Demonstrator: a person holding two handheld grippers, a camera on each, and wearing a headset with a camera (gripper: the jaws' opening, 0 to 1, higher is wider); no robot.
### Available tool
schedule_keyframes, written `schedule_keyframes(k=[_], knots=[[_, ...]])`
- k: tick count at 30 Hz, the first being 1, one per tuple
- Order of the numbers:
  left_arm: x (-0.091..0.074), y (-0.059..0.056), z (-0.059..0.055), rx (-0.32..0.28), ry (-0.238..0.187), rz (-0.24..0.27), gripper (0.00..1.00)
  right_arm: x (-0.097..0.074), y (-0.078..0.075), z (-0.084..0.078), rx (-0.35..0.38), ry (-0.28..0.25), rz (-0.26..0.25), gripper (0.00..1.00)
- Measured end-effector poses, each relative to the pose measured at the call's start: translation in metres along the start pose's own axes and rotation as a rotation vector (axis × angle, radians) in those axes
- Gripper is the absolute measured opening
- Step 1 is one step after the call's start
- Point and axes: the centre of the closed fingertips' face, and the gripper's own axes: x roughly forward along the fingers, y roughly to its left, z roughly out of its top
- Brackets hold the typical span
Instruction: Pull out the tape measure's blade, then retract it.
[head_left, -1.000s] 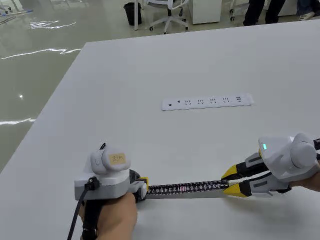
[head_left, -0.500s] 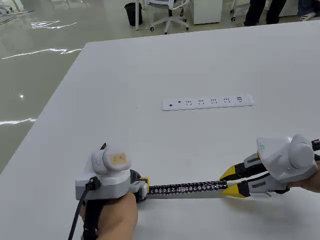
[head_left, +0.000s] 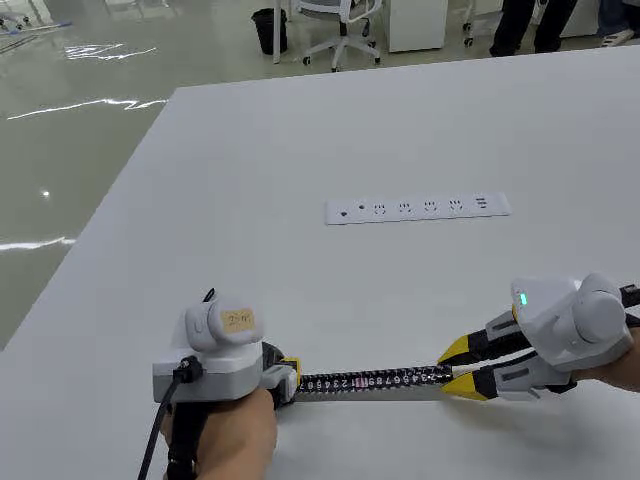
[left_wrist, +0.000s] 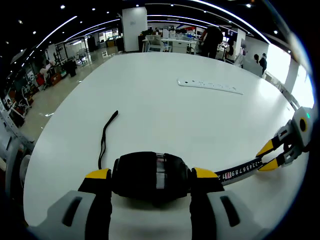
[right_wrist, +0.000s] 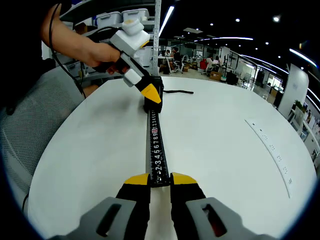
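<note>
Logged the left gripper (head_left: 281, 374) at the near left of the white table (head_left: 350, 130), its jaw tips at the right of its body in the head view. Found it gripped from below by the left hand (head_left: 225, 438), fingers wrapped round the handle, wrist toward the near edge, with a black cable (head_left: 155, 440) hanging off the body's left side. Found its jaws clamped on the black tape measure case (left_wrist: 150, 170), one yellow tip on each side, the case low on the tabletop. Traced the blade (head_left: 375, 380) out of the case rightward, low over the table, numerals up, with a short red-marked stretch near mid-length; could not resolve contact with the surface. Logged the right gripper (head_left: 447, 369) at the near right, pointing left at the case, held by the right hand (head_left: 628, 365) at the frame edge, with a green light on its housing. Found its yellow-tipped jaws pinched together on the blade's free end; confirmed in the right gripper view, along with the left forearm reaching in from the near side. Noted both grippers well apart, joined by the blade. Noted a black wrist strap (left_wrist: 105, 134) lying loose on the far side of the case. Noted a white power strip (head_left: 417, 207) farther out on the table, well apart from both grippers, roughly parallel to the blade.
</note>
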Motion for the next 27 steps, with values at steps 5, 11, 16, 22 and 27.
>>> schedule_keyframes(k=[5,11,16,22,27], knots=[[-0.0002,0.0000,-0.0003,0.000,-0.001,0.000,0.59,0.0011,0.0005,0.0016,0.000,-0.002,0.000,0.15],[-0.0004,-0.0001,-0.0003,0.001,-0.001,0.000,0.59,0.0023,0.0007,0.0023,0.001,-0.004,0.000,0.15],[-0.0005,-0.0002,-0.0001,0.000,0.001,0.000,0.59,0.0035,0.0009,0.0035,0.003,-0.005,0.001,0.15],[-0.0006,0.0000,-0.0001,0.000,0.001,0.002,0.59,0.0048,0.0005,0.0046,0.000,-0.006,0.001,0.15],[-0.0006,0.0002,-0.0002,0.001,0.007,0.004,0.59,0.0060,0.0008,0.0058,0.001,-0.008,0.001,0.15]])
